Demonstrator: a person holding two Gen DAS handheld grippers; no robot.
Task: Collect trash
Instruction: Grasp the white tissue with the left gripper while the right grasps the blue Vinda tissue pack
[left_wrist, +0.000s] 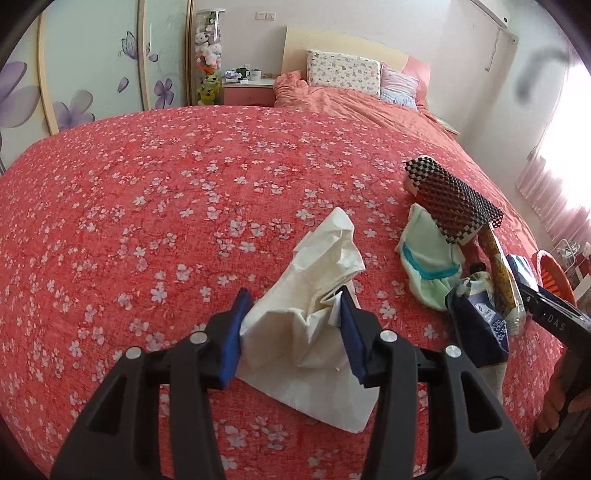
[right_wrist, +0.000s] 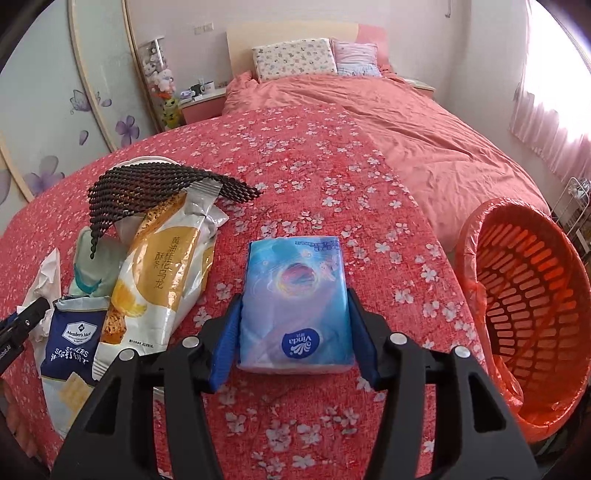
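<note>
Left gripper (left_wrist: 293, 332) is clamped on a crumpled white paper tissue (left_wrist: 317, 302), blue pads pressing its bunched middle; the rest drapes on the red floral bedspread (left_wrist: 147, 203). Right gripper (right_wrist: 295, 332) straddles a blue plastic-wrapped tissue pack (right_wrist: 295, 299), pads against both long sides, so it looks gripped, pack flat on the spread.

Risks: the tissue is limp and held off-centre, so it could slip out or tear when lifted. The slick pack wrap could squirt out of the pads if squeezed unevenly.

The orange slotted plastic basket lined with an orange bag (right_wrist: 524, 302) tips toward the bed edge at right, near the pack, with a clear path to it. Left of the pack sits a pile: yellow-and-white snack bag (right_wrist: 162, 269), navy cracker packet (right_wrist: 74, 343), black mesh sheet (right_wrist: 155, 184). The two grippers work close together there, so a bump is possible.
</note>
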